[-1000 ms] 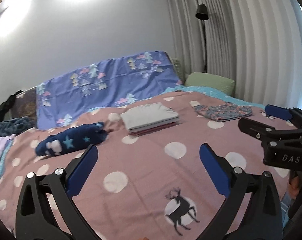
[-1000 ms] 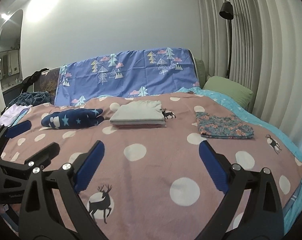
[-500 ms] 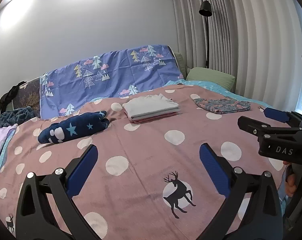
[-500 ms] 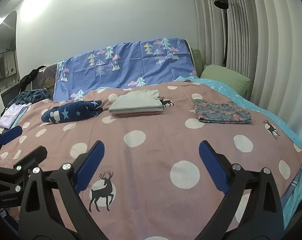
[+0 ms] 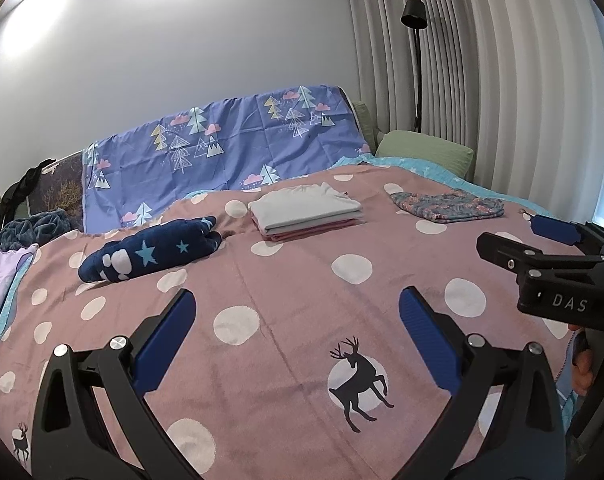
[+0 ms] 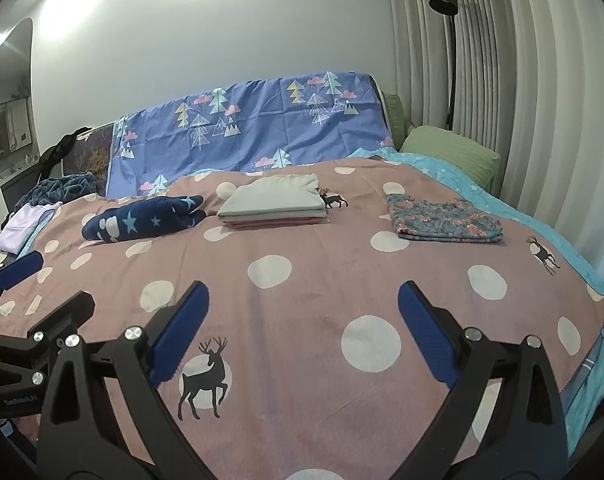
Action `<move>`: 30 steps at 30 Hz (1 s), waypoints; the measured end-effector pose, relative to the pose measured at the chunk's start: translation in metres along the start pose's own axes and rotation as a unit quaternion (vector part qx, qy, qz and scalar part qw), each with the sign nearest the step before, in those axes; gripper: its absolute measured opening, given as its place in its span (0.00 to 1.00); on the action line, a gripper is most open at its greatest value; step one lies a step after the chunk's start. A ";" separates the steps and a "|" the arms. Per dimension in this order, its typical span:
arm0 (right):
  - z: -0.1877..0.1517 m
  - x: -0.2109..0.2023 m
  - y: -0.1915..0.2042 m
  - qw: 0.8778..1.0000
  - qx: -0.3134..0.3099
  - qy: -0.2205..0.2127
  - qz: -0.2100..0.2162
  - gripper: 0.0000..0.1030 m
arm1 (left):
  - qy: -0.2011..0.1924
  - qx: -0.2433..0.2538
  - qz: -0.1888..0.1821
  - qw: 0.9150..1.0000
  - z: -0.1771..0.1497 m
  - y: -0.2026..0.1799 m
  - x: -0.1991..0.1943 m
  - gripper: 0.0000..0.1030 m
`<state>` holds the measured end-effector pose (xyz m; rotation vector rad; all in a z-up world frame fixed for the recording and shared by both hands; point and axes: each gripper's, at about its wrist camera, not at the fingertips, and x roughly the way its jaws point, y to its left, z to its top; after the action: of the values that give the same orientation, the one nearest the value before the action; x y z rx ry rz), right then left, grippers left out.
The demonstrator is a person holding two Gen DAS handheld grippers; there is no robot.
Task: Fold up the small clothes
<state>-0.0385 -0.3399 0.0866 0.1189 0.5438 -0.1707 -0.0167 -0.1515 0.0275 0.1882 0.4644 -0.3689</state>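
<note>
Both the left gripper [image 5: 294, 328] and right gripper [image 6: 302, 320] stand wide and empty; reaching far risks toppling the folded stack [image 6: 274, 204] beside the navy starred garment [image 6: 142, 220].

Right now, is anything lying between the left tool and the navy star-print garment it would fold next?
Nothing visible does. The left tool is open and empty above bare polka-dot blanket, and the navy star-print garment lies beyond it to the left. The folded grey stack sits to the garment's right, off that path.
</note>
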 end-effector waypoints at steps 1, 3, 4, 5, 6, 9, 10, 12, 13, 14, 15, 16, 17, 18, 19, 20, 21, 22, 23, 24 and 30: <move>0.000 0.000 0.000 1.000 0.000 0.000 -0.001 0.94 | 0.001 0.000 0.000 1.000 0.000 0.000 0.000 0.99; 0.000 0.000 0.000 1.000 0.000 0.000 -0.001 0.94 | 0.003 0.000 -0.001 1.000 -0.001 0.000 0.002 0.99; 0.000 0.000 0.000 1.000 0.000 0.001 -0.001 0.94 | 0.004 0.000 -0.002 1.000 -0.001 0.000 0.002 0.99; 0.000 0.001 0.000 1.000 0.000 0.001 -0.001 0.94 | 0.006 0.000 -0.003 1.000 -0.002 0.000 0.003 0.99; -0.001 0.001 -0.001 1.000 0.001 0.002 -0.001 0.94 | 0.007 0.000 -0.004 1.000 -0.002 0.000 0.003 0.99; -0.001 0.002 -0.001 1.000 0.001 0.003 -0.002 0.94 | 0.010 0.002 -0.007 1.000 -0.003 -0.001 0.005 0.99; -0.001 0.002 -0.002 1.000 0.001 0.003 -0.002 0.94 | 0.011 0.003 -0.007 1.000 -0.003 -0.001 0.006 0.99; -0.002 0.003 -0.003 1.000 0.002 0.006 -0.003 0.94 | 0.011 0.003 -0.008 1.000 -0.004 -0.001 0.006 0.99; -0.003 0.004 -0.003 1.000 0.002 0.006 -0.003 0.94 | 0.012 0.003 -0.008 1.000 -0.004 -0.001 0.006 0.99; -0.003 0.004 -0.003 1.000 0.002 0.006 -0.002 0.94 | 0.013 0.003 -0.008 1.000 -0.004 -0.001 0.006 0.99; -0.003 0.003 -0.003 1.000 0.002 0.006 -0.002 0.94 | 0.013 0.003 -0.008 1.000 -0.005 -0.001 0.007 0.99; -0.002 0.004 -0.003 1.000 0.002 0.005 -0.002 0.94 | 0.014 0.004 -0.007 1.000 -0.005 -0.001 0.007 0.99; -0.002 0.004 -0.003 1.000 0.002 0.006 -0.003 0.94 | 0.015 0.004 -0.007 1.000 -0.005 -0.001 0.007 0.99; -0.003 0.004 -0.003 1.000 0.001 0.006 -0.003 0.94 | 0.016 0.003 -0.007 1.000 -0.006 -0.001 0.008 0.99; -0.002 0.004 -0.003 1.000 0.002 0.006 -0.003 0.94 | 0.016 0.003 -0.007 1.000 -0.006 -0.001 0.008 0.99; -0.002 0.003 -0.003 1.000 0.002 0.006 -0.003 0.94 | 0.016 0.003 -0.007 1.000 -0.005 -0.001 0.008 0.99; -0.002 0.004 -0.003 1.000 0.002 0.006 -0.003 0.94 | 0.017 0.003 -0.007 1.000 -0.006 -0.001 0.008 0.99; -0.002 0.004 -0.003 1.000 0.002 0.006 -0.003 0.94 | 0.016 0.003 -0.007 1.000 -0.005 -0.001 0.008 0.99; -0.002 0.004 -0.003 1.000 0.002 0.006 -0.003 0.94 | 0.017 0.003 -0.006 1.000 -0.006 -0.001 0.008 0.99; -0.003 0.004 -0.003 1.000 0.001 0.007 -0.003 0.94 | 0.017 0.002 -0.007 1.000 -0.006 -0.001 0.008 0.99; -0.005 0.006 -0.003 1.000 0.000 0.008 -0.003 0.94 | 0.022 0.001 -0.005 1.000 -0.009 -0.001 0.011 0.99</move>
<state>-0.0366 -0.3427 0.0785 0.1178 0.5609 -0.1761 -0.0114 -0.1536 0.0144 0.1955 0.5078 -0.3755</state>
